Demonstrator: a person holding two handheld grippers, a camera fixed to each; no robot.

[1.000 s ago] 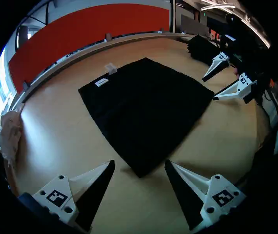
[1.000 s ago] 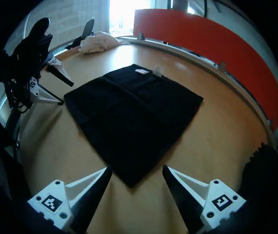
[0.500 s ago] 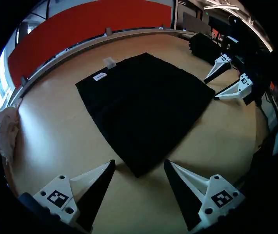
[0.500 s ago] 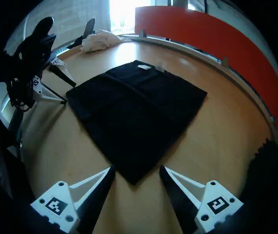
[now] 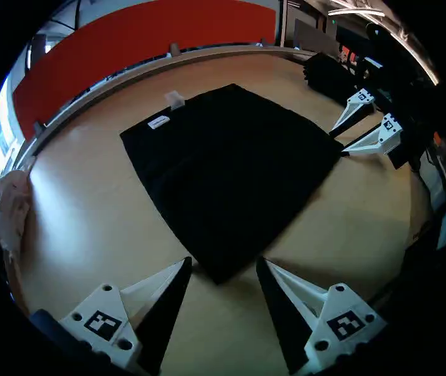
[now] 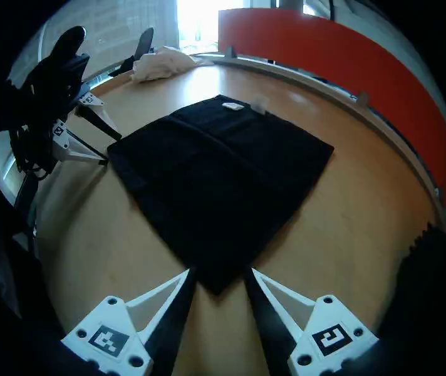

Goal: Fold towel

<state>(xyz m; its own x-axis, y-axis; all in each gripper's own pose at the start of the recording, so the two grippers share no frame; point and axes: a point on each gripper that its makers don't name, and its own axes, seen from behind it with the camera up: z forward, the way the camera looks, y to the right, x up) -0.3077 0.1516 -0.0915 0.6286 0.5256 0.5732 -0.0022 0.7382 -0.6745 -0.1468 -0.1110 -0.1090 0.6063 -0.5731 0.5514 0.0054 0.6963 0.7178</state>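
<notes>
Black cloth, the towel lies spread flat on the middle of the wooden table, a white tag by its far corner; the left claw stands wide open and empty, one corner of the towel between its fingers; the right claw straddles the neighbouring corner, opened more narrowly, gripping nothing. By my reading the fold has hardly begun; neither corner is pinched yet, and lifting and carrying across remain.
</notes>
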